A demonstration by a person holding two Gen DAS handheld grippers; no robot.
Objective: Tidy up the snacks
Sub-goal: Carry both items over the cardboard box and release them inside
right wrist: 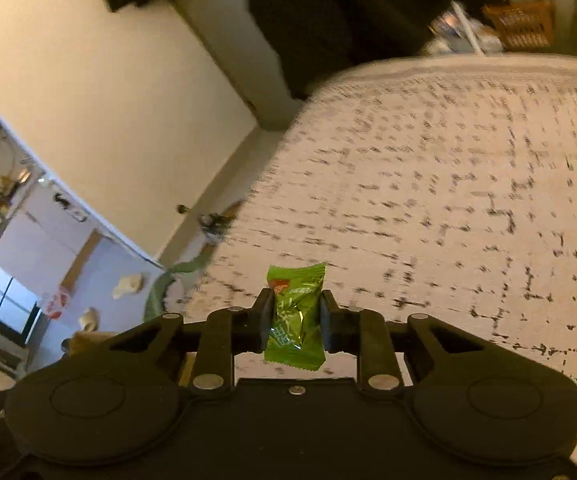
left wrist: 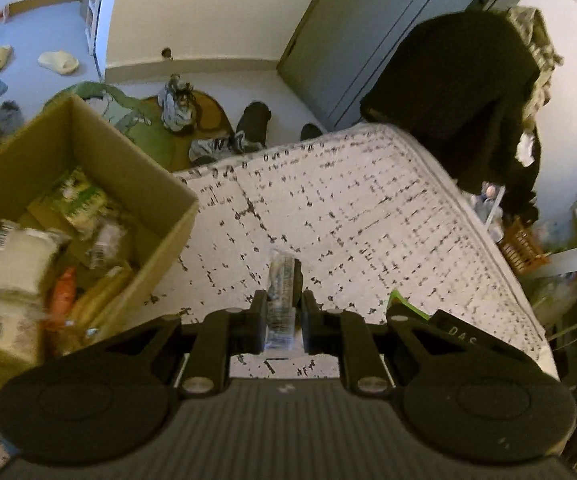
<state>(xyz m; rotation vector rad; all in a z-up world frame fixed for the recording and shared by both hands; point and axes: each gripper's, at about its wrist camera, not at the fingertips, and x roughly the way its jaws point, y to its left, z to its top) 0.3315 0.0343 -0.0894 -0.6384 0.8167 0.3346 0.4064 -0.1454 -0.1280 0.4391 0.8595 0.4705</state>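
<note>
My left gripper (left wrist: 284,304) is shut on a clear, silvery snack packet (left wrist: 282,288) and holds it above the white patterned bed cover (left wrist: 348,208). An open cardboard box (left wrist: 136,184) with several snack packs inside stands to its left. My right gripper (right wrist: 295,312) is shut on a green candy wrapper (right wrist: 296,312) above the same cover (right wrist: 448,180). A corner of that green wrapper (left wrist: 402,302) and the right gripper's black body (left wrist: 456,330) show at the lower right of the left wrist view.
The bed's far edge drops to a floor with shoes (left wrist: 176,106), slippers (left wrist: 58,62) and a green mat (left wrist: 144,128). A dark coat (left wrist: 456,92) hangs beyond the bed, near a grey door (left wrist: 372,28). A wicker basket (left wrist: 522,246) sits to the right.
</note>
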